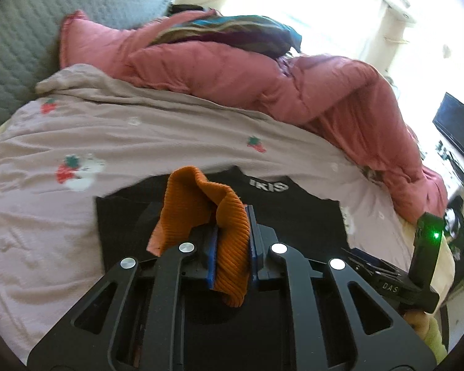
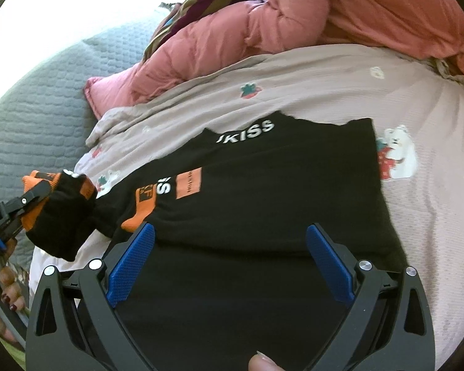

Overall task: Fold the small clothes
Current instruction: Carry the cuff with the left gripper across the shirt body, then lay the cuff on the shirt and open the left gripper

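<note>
- On the bed, a black shirt [image 2: 263, 191] with white lettering and orange patches lies spread flat over the pinkish sheet [image 1: 108, 130] with the strawberry print.
- Left gripper [image 1: 232, 244] is clamped tight on an orange ribbed cuff [image 1: 229, 241], which bunches up between the blue pads.
- From the right wrist view that cuff belongs to the shirt's sleeve [image 2: 65, 216], lifted off the bed at the shirt's left side.
- Right gripper [image 2: 232, 259] hangs over the lower part of the shirt with its jaws spread wide, nothing between them.
- Behind the shirt there's a rumpled pink duvet [image 1: 263, 71] with a striped cloth [image 1: 232, 31] on top, plus a grey quilted cover [image 2: 46, 99] off to the side.
</note>
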The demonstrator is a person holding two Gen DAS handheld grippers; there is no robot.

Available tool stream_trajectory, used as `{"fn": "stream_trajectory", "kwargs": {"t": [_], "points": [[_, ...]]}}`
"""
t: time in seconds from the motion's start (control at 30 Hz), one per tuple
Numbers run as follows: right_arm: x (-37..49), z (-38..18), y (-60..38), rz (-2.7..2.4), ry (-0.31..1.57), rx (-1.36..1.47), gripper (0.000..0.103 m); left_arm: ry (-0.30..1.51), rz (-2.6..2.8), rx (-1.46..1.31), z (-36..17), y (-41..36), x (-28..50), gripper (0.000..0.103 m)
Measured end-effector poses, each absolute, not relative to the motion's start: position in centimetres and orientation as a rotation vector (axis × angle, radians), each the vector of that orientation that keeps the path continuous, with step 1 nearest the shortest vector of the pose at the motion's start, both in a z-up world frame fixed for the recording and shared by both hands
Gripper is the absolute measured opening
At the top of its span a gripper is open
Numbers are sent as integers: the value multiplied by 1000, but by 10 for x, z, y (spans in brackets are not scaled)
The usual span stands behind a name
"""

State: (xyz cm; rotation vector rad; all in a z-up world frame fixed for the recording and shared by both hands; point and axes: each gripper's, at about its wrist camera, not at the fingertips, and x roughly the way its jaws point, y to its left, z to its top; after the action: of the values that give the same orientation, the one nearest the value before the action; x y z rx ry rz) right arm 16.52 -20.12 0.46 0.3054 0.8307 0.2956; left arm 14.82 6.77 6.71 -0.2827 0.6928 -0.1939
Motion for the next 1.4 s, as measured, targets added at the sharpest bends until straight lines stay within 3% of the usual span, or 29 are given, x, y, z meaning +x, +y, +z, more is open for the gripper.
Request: {"fn": "stream_trajectory", "kwargs": {"t": [0.53, 0.6, 0.67, 0.73, 0.8, 0.93, 1.03, 1.4], "points": [[156, 5, -269, 169, 810, 357, 98, 816, -383, -244, 24, -21, 185, 8], [155, 4, -273, 161, 812, 356, 98, 834, -422, -265, 14, -25, 189, 14], [155, 2, -274, 157, 817, 357, 98, 848, -486, -302, 6, -24, 190, 30], [156, 0, -273, 156, 823, 354, 98, 856, -500, -298, 2, -24, 187, 30], [157, -1, -270, 159, 829, 351, 98, 861, -518, -301, -1, -22, 184, 38], [157, -2, -260, 177, 841, 326, 98, 838, -545, -352, 7, -9, 177, 42], [156, -3, -250, 199, 853, 316, 98, 786, -539, -373, 20, 7, 173, 50], [145, -27, -192, 313, 996, 274, 98, 708, -140, -217, 26, 72, 168, 57]]}}
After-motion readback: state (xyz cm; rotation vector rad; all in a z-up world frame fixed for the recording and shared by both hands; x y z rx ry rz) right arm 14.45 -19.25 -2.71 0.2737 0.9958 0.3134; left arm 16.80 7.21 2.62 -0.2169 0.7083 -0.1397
